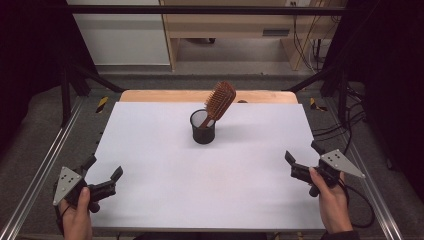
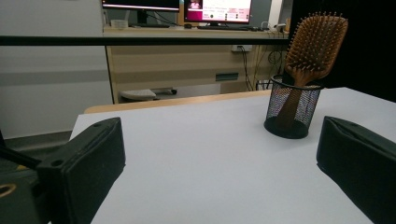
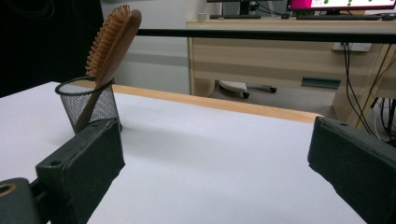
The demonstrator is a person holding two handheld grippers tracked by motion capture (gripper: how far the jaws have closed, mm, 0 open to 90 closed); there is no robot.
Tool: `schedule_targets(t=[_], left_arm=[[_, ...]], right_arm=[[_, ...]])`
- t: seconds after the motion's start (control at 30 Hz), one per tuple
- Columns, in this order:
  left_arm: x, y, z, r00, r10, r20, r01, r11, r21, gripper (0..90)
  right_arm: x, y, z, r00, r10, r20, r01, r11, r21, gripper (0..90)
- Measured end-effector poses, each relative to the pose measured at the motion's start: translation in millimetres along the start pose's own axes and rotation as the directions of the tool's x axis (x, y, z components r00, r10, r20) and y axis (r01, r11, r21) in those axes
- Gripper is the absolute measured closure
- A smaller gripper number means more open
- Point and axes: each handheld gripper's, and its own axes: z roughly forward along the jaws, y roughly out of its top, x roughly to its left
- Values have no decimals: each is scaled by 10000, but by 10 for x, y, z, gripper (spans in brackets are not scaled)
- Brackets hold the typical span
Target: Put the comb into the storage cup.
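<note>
Standing near the middle of the bench, slightly toward the far side: black mesh cup, upright, with wooden hairbrush set handle-down inside and head leaning up and to the right against the rim. Bristles facing the left tongs in the left gripper view; back of the head turned toward the right tongs in the right gripper view

Held at the near left corner: left tongs, jaws spread wide, nothing between them, pointing inward over the white surface. Held at the near right edge: right tongs, jaws likewise spread, gripping nothing, aimed toward the centre. Both well apart from the cup, with bare white surface all the way between

Noted at the edges: strip of pale wood showing along the far side beyond the white top; metal rails running down the left and right sides just outside the bench; black frame struts rising at both far corners; horizontal black bar crossing above the far end. Cables lying on the floor past the right rail. Wooden desk standing well behind the bench
</note>
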Motion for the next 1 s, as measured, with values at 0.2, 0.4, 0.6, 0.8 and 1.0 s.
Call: schedule_targets(t=[0.2,0.4,0.6,0.8,1.0], left_arm=[[-6,-1,5,10000,2,69,-2,10000,-31,15],[-1,7,-4,10000,0,85,1,9999,-152,15],[3,16,-10,9999,2,137,2,9997,-232,15],[5,20,-13,9998,-17,207,25,9994,-341,15],[-11,31,-16,9993,40,371,-22,9989,-477,13]], right_arm=[[18,-125,-49,9997,84,-227,-81,9999,120,34],[79,-220,-50,9988,85,-490,-74,9997,225,33],[173,-308,-2,9960,75,-893,-38,9991,421,33],[236,-332,31,9942,-78,-1070,118,9992,369,34],[287,-366,57,9915,-224,-1285,275,9989,379,34]])
